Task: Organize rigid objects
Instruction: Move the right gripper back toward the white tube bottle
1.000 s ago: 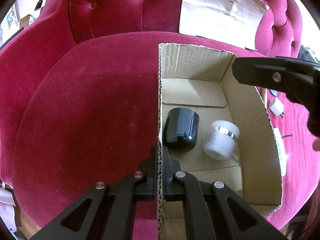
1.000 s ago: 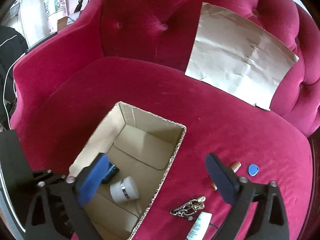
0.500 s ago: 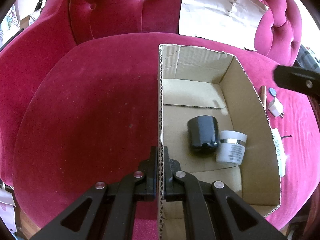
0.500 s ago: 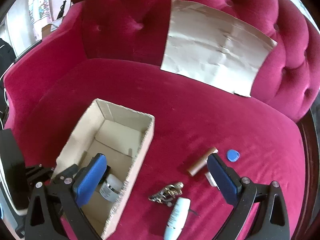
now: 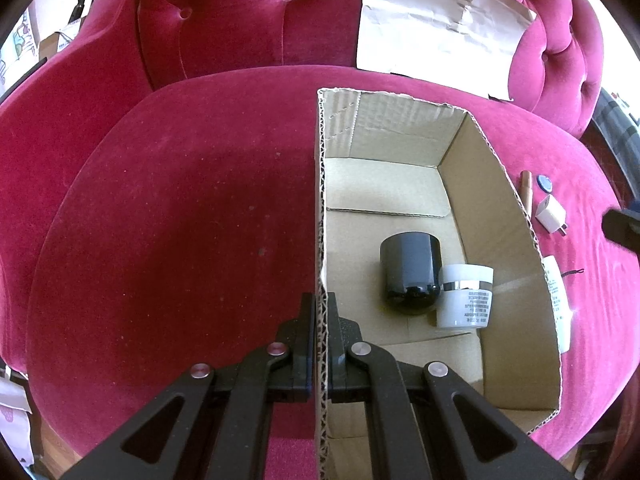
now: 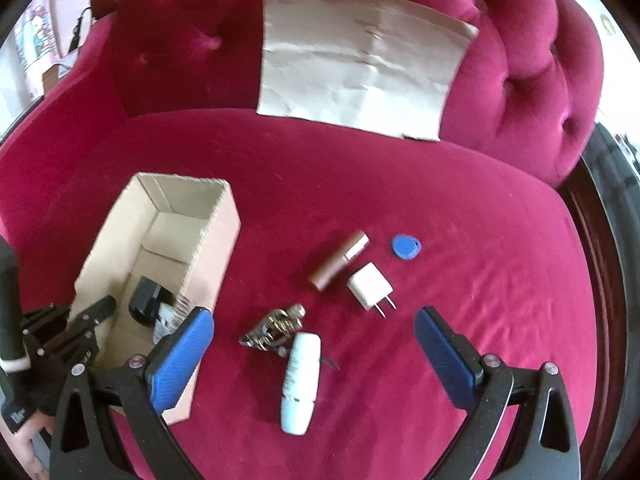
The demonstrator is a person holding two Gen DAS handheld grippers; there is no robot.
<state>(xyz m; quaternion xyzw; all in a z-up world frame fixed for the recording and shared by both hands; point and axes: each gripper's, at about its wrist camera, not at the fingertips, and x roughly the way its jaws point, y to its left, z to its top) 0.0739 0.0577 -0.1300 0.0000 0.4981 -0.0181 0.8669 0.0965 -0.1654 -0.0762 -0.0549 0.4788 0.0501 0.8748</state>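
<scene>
Sliding rightward off the open brown cardboard box (image 6: pixel 160 264), the right hand-held gripper (image 6: pixel 314 354) hangs with jaws apart above a white plastic tube (image 6: pixel 301 382); the left hand-held gripper (image 5: pixel 321 320) stays clamped on the box wall.

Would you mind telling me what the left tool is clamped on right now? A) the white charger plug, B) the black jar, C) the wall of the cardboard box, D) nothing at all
C: in the left wrist view the left tool has its fingers pressed on either side of the corrugated wall of the cardboard box, while the black jar lies inside the box, untouched.
</scene>
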